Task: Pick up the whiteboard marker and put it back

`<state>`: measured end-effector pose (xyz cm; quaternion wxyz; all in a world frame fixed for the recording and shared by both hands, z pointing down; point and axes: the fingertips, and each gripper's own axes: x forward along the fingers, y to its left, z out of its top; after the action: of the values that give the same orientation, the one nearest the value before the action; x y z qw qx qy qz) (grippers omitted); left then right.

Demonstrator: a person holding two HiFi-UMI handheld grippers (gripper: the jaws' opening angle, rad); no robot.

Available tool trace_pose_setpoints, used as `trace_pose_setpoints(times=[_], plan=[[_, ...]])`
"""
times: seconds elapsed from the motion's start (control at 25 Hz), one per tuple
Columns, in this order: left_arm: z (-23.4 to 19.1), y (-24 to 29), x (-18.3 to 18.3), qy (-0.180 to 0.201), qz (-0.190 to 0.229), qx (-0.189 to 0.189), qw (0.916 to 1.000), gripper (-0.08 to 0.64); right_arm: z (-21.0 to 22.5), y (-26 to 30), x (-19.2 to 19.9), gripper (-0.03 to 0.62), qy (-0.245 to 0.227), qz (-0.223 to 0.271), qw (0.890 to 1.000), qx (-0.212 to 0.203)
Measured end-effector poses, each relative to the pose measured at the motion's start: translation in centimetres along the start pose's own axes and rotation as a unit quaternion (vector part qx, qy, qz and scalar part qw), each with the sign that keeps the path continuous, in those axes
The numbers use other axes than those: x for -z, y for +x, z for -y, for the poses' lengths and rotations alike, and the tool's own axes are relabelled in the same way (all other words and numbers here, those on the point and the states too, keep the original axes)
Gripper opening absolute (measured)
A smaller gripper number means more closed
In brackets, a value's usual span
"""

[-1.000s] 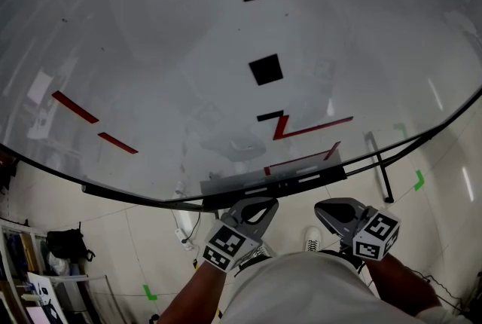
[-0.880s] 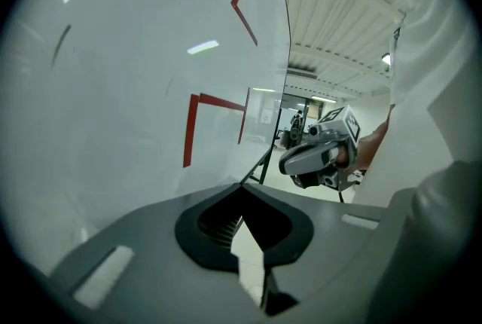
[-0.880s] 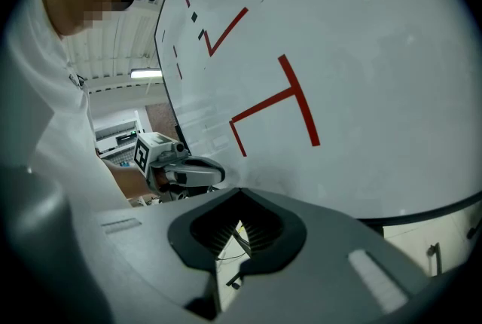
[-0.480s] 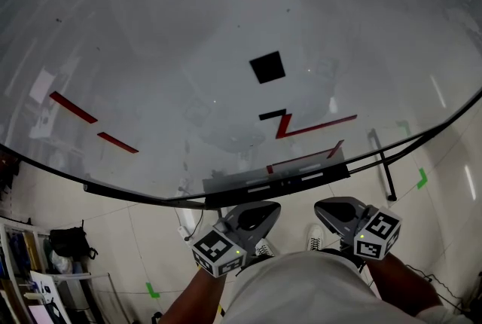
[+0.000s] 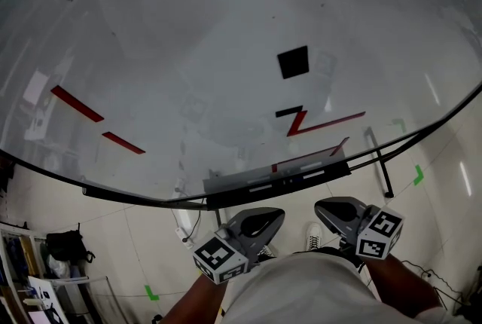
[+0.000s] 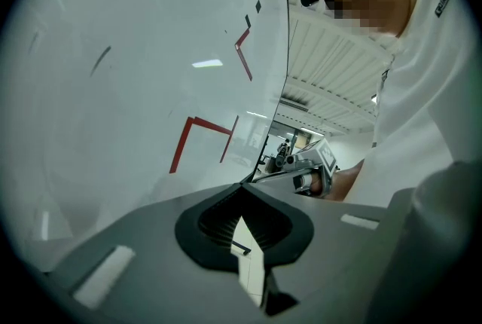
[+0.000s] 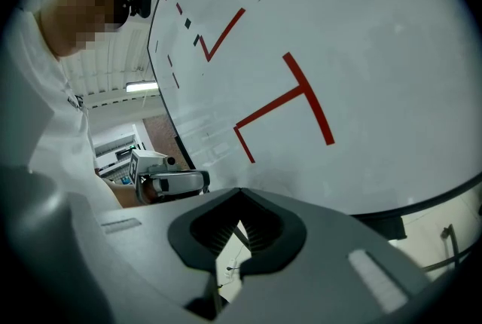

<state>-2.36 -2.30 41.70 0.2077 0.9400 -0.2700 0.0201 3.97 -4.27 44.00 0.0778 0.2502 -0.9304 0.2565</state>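
A large whiteboard (image 5: 188, 51) with red strokes and black squares fills the head view. Its grey ledge (image 5: 226, 185) runs along the lower edge and carries pale bar shapes; I cannot tell whether one is the whiteboard marker. My left gripper (image 5: 265, 218) hangs just below the ledge, close to the person's body, shut with nothing in it. My right gripper (image 5: 331, 208) is beside it at the same height, also shut and empty. The left gripper (image 6: 245, 228) faces the board in its own view, and so does the right gripper (image 7: 237, 228).
The board's stand leg (image 5: 380, 164) drops to the tiled floor at the right, near green tape marks (image 5: 418, 178). A black bag and shelving (image 5: 64, 243) sit at the lower left. A white shoe (image 5: 312, 238) shows between the grippers.
The left gripper has rolled, so its marker cube now sits lower, and it has edged right. The head view has swung, sliding the board's marks rightward. The right gripper has barely moved.
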Motion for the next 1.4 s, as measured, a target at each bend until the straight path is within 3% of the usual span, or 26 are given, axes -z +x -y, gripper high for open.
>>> trace_pose_setpoints(times=[0.52,0.64,0.88,1.08,1.4], plan=[[1.8,-1.8,2.2,0.019,-0.018,0.059,0.9979,0.015,-4.3,0.1,2.1,0.002,-0.004,0.002,0.999,0.043],[2.2,-2.1,2.3,0.020,-0.019,0.057,0.9980,0.015,-5.1,-0.4,2.3,0.002,-0.008,0.005,0.999,0.041],[3.7,-2.0,2.2,0.007,0.004,0.018,0.9998,0.015,-5.6,-2.2,1.4,0.002,-0.032,0.022,0.999,0.000],[5.3,-1.6,1.0,0.002,0.024,-0.034,0.9991,0.015,-5.5,-4.8,1.3,0.002,-0.066,0.008,0.997,-0.044],[9.3,0.0,3.3,0.011,0.023,-0.113,0.9933,0.015,-4.9,-9.3,2.0,0.002,-0.050,0.009,0.994,-0.094]])
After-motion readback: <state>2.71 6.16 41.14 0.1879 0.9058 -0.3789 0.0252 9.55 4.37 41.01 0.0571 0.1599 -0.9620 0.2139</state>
